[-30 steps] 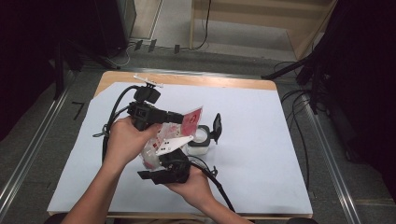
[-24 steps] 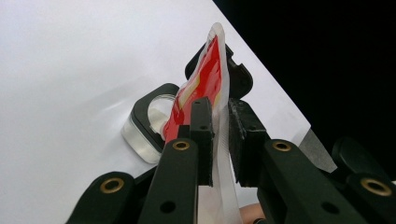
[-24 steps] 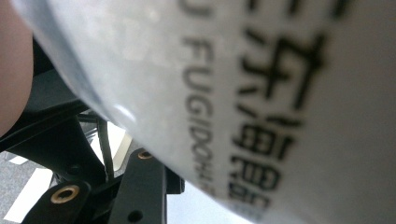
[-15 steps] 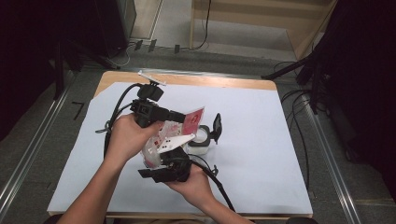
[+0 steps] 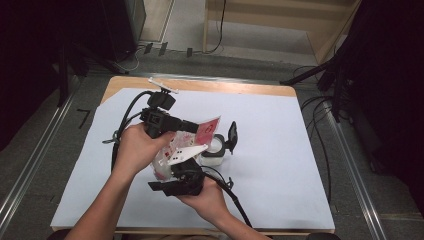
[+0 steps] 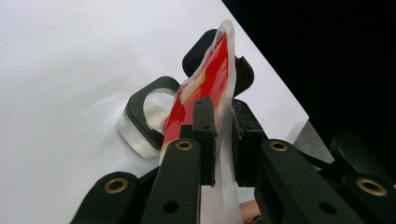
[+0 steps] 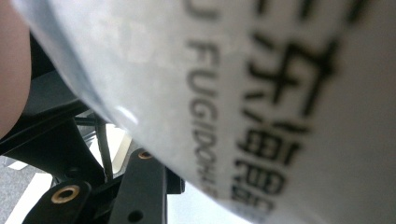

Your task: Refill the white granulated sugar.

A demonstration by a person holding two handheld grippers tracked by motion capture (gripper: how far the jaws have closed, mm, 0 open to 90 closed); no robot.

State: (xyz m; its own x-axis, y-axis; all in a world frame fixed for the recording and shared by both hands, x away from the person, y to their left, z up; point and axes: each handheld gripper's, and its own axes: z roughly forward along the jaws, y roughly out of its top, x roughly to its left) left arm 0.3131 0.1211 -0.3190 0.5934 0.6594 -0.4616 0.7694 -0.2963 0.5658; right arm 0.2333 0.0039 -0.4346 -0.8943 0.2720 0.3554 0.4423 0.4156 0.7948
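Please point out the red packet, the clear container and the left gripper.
red packet (image 6: 212, 70), left gripper view, its red face
clear container (image 6: 140, 140), left gripper view, its clear side wall
left gripper (image 6: 223, 135), left gripper view, between its jaws

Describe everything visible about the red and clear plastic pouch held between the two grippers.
The pouch is a flat, glossy plastic packet, red with a yellow patch on one face and clear along its sealed edge. It is held up above the white table cover, over a small clear container with a black rim. The left gripper pinches its clear edge.
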